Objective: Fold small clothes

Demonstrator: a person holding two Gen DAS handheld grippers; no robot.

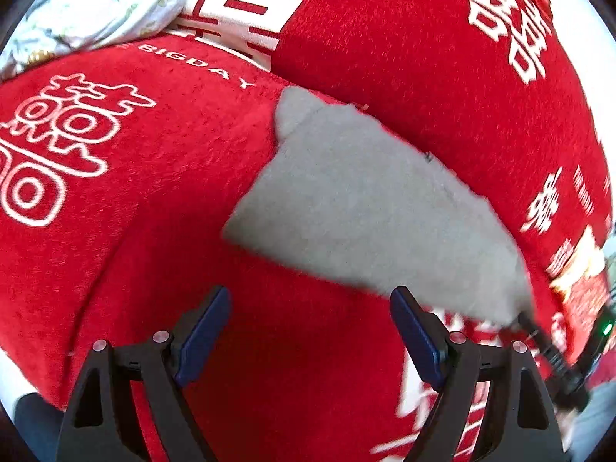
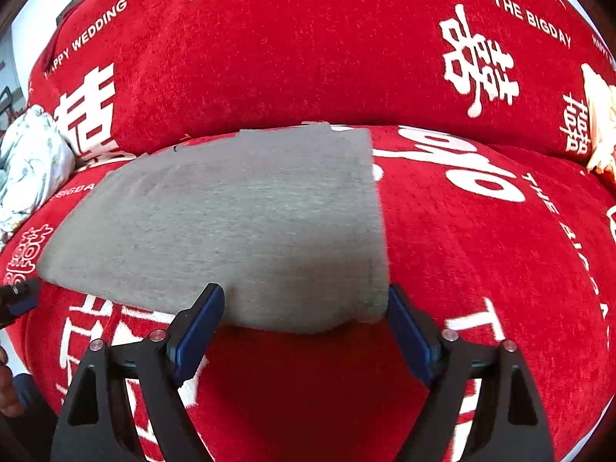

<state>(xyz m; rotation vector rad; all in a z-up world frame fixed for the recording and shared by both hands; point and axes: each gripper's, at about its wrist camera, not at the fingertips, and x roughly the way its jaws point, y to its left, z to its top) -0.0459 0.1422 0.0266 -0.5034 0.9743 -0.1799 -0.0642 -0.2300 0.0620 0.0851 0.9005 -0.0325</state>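
Note:
A small grey garment (image 1: 369,208) lies flat, folded to a rough rectangle, on the red seat cover (image 1: 154,231). My left gripper (image 1: 311,296) is open above bare red cover, with the garment's near edge just beyond its right fingertip. In the right wrist view the grey garment (image 2: 231,223) fills the middle. My right gripper (image 2: 306,300) is open and straddles its near right corner; the blue pads (image 2: 200,327) stand apart from the cloth. The other gripper's tip (image 2: 19,300) shows at the garment's left corner.
A red back cushion (image 2: 308,57) with white lettering rises right behind the garment. At the left end of the seat lies a floral cloth bundle (image 2: 30,169), and a cream object (image 2: 600,123) sits at the right. A person's hand (image 2: 7,385) shows at lower left.

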